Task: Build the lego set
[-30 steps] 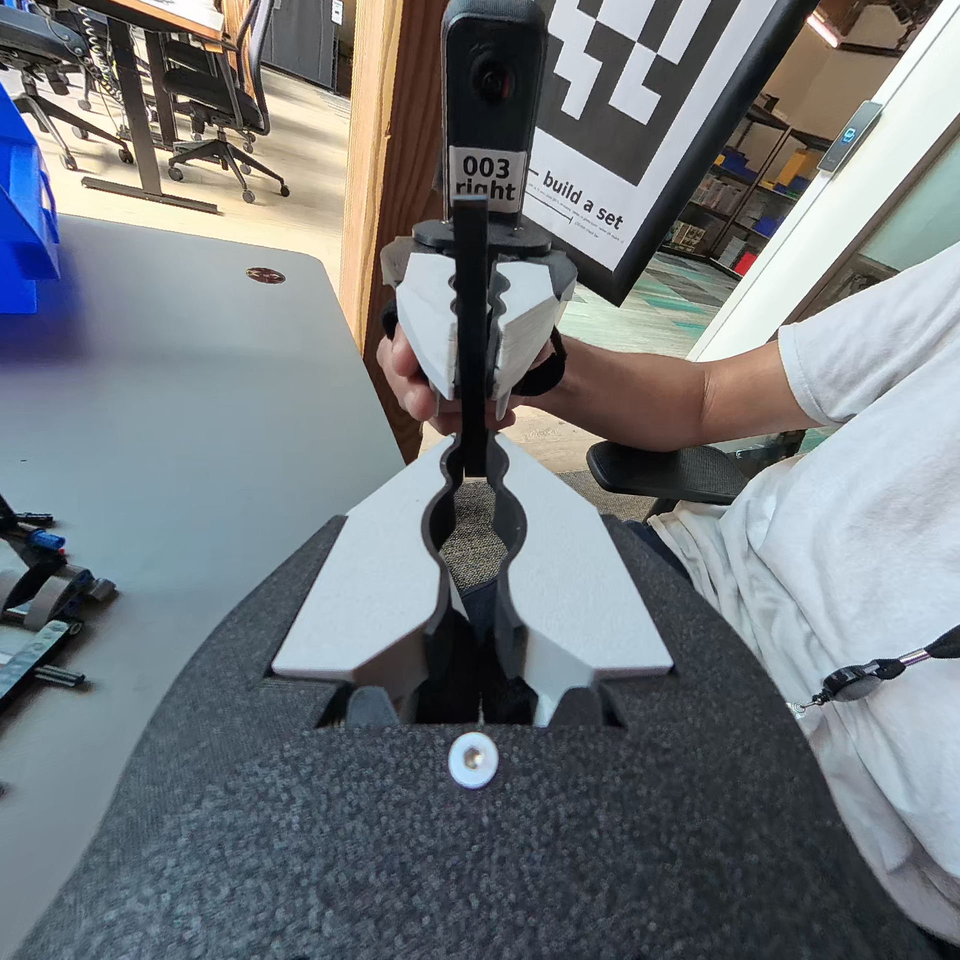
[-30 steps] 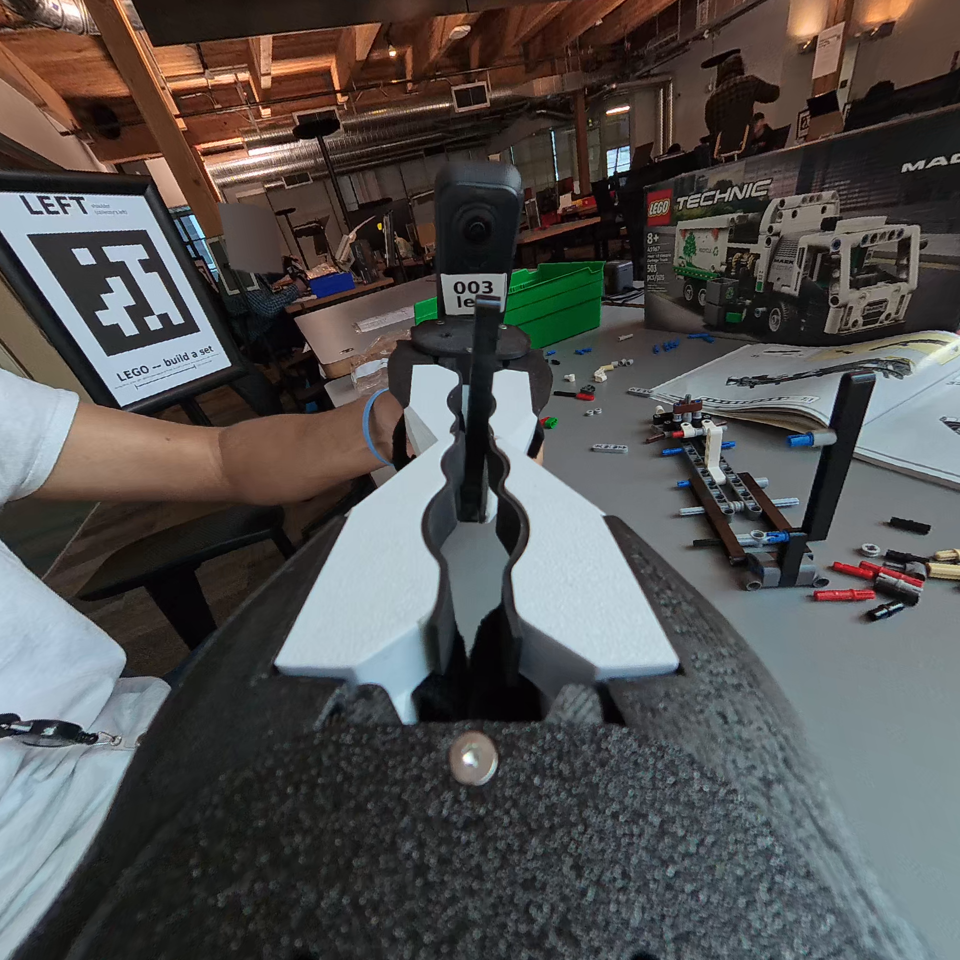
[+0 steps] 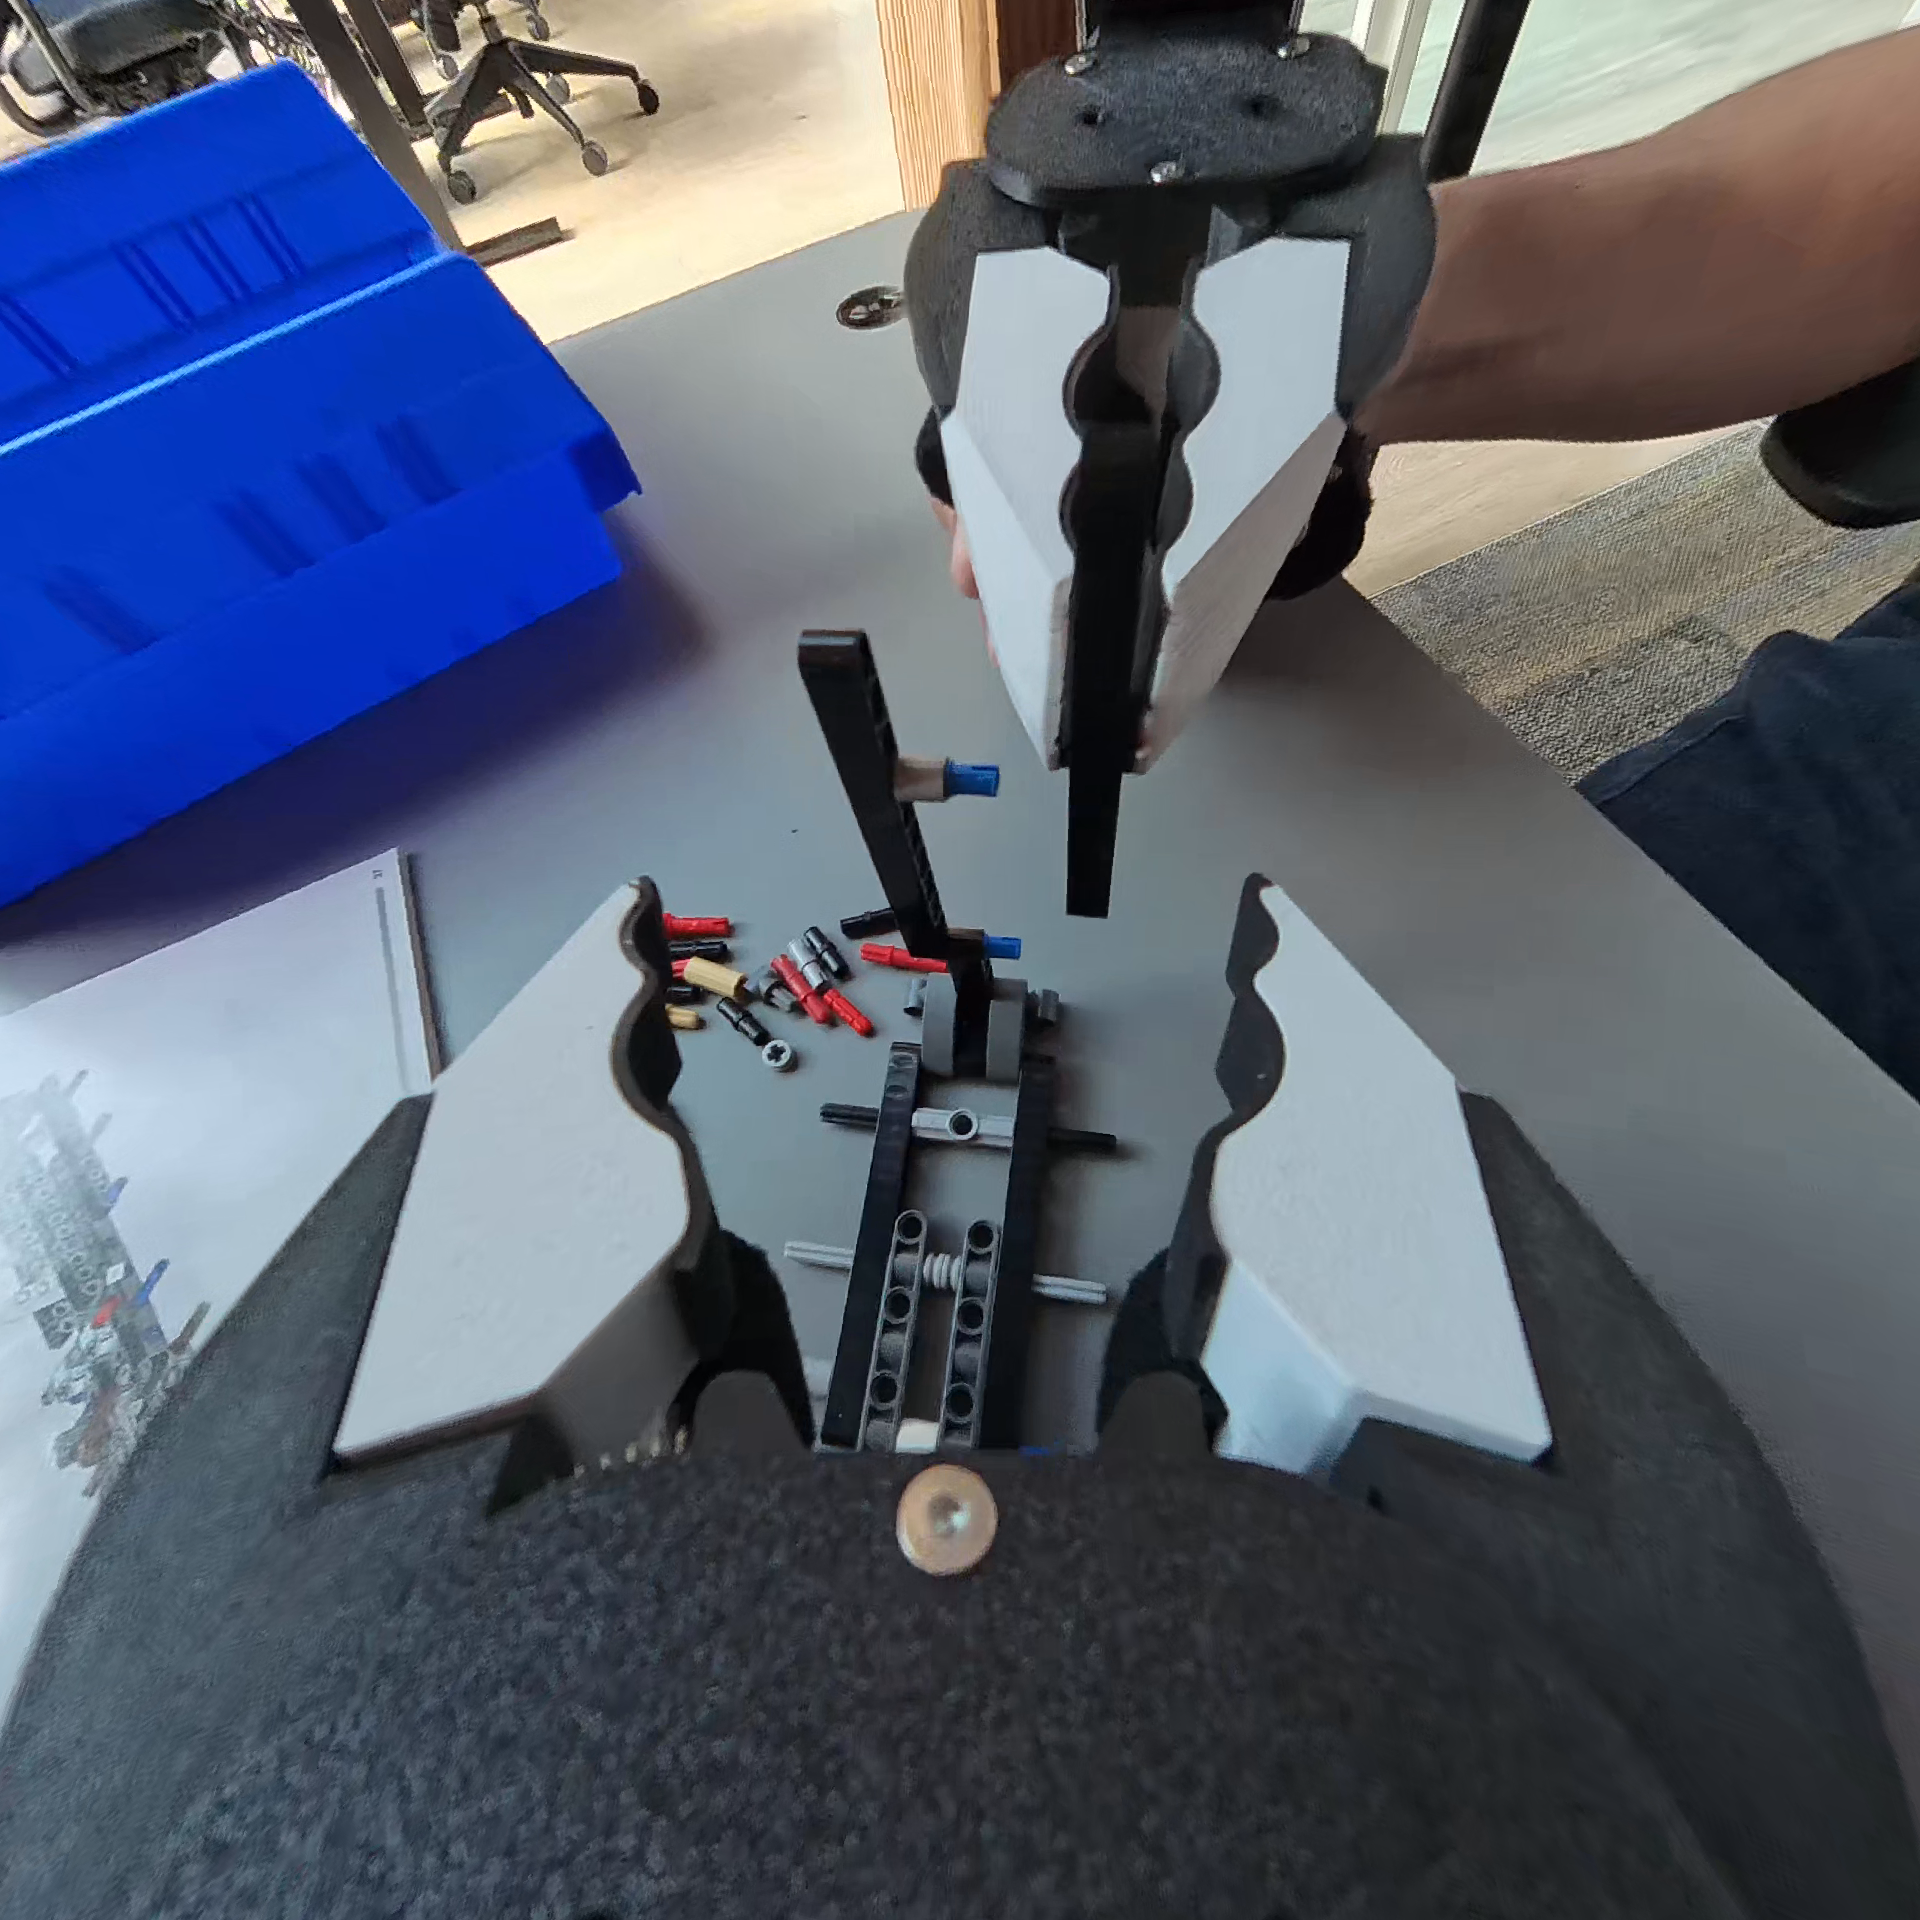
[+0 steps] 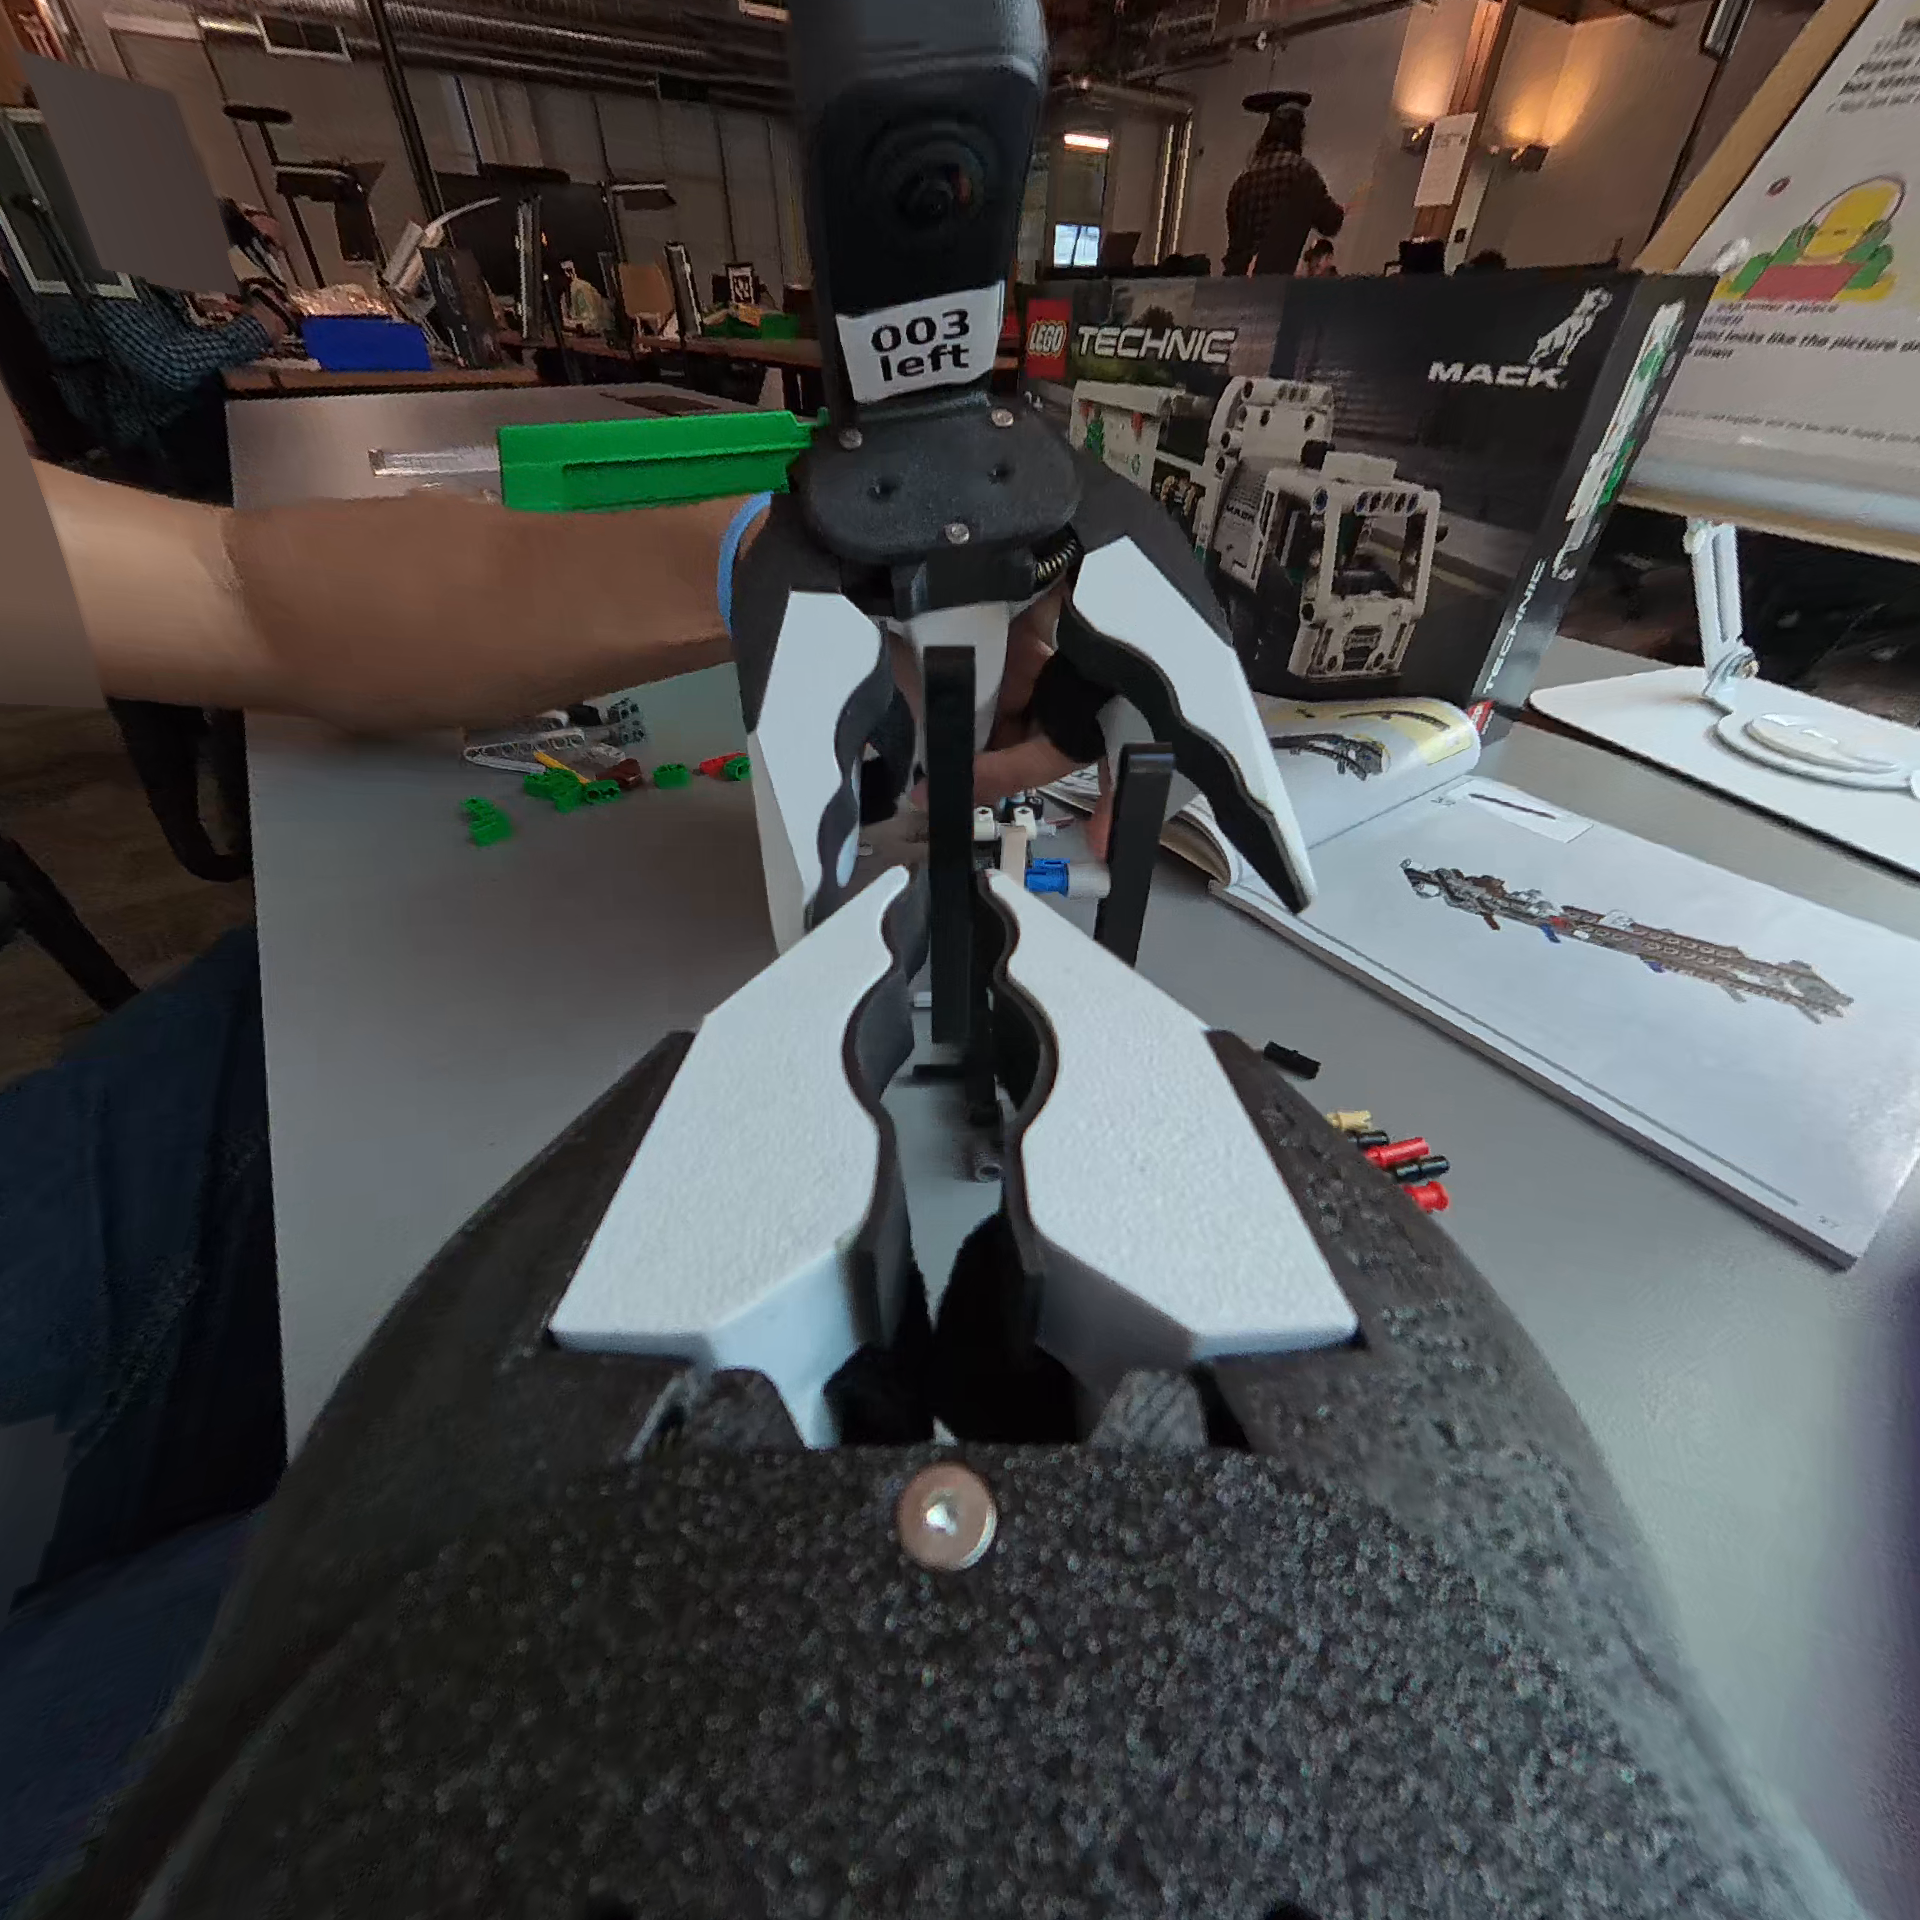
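Observation:
My left gripper (image 3: pixel 951 904) is wide open and empty, hovering over a black and grey brick frame (image 3: pixel 925 1247) that lies on the grey table (image 3: pixel 1351 935). An upright black beam (image 3: pixel 873 790) with blue pins stands on the frame's far end. My right gripper (image 3: pixel 1101 764) comes in from above and is shut on a long black beam (image 3: pixel 1093 842), whose free end hangs between my left fingertips. In the right wrist view the right gripper (image 4: pixel 948 883) clamps that beam (image 4: pixel 951 769). The open left fingers (image 4: pixel 1164 665) stand behind it, beside the upright beam (image 4: pixel 1132 852).
Loose red, black and tan pins (image 3: pixel 769 977) lie left of the frame. A blue bin (image 3: pixel 260 468) and an open booklet (image 3: pixel 208 1091) are at the left. The set's box (image 4: pixel 1351 468) stands behind; green pieces (image 4: pixel 561 790) lie far left. The grippers are tip to tip, or close to it.
Both grippers were shut on the same black beam, held up off the table's edge. My left gripper has opened and let go; both now hang over the frame, the right still holding the beam.

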The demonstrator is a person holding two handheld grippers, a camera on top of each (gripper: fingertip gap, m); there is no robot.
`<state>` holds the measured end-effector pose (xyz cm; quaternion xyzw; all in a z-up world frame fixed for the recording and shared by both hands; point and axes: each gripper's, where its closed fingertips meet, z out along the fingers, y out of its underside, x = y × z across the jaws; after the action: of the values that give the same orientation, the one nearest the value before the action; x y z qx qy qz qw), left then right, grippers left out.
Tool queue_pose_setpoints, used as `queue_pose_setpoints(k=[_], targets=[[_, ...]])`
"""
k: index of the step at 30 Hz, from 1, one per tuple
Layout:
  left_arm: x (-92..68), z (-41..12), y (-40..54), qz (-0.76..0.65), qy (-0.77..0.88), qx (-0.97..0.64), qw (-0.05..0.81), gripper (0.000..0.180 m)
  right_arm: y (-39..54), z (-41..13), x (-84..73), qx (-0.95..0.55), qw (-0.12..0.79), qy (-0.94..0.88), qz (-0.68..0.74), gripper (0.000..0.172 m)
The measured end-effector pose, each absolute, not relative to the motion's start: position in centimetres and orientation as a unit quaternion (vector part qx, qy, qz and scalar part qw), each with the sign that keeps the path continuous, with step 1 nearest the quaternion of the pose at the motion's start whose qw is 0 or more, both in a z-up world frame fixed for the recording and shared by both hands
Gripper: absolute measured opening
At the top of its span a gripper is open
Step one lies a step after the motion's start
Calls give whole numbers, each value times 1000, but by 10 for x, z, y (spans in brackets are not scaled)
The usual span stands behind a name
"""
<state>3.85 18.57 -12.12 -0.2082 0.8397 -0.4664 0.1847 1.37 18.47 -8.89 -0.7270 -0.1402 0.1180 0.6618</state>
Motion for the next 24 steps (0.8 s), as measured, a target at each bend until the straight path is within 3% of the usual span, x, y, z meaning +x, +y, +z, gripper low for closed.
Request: queue_pose_setpoints(k=[5, 9, 17, 21, 24], targets=[[42, -135, 185, -429, 855, -185, 226, 85, 187, -92, 15, -732, 654, -154, 116, 6], [41, -126, 192, -413, 856, -189, 248, 81, 184, -85, 9, -729, 651, -116, 179, 6], [7, -79, 181, -497, 826, -188, 189, 56, 182, -62, 2, -688, 698, -118, 159, 6], [-1, -75, 169, -531, 815, -168, 157, 9, 184, -60, -7, -678, 703, -125, 175, 6], [-6, -79, 167, -543, 812, -169, 131, 6, 183, -63, -9, -694, 683, -130, 187, 7]])
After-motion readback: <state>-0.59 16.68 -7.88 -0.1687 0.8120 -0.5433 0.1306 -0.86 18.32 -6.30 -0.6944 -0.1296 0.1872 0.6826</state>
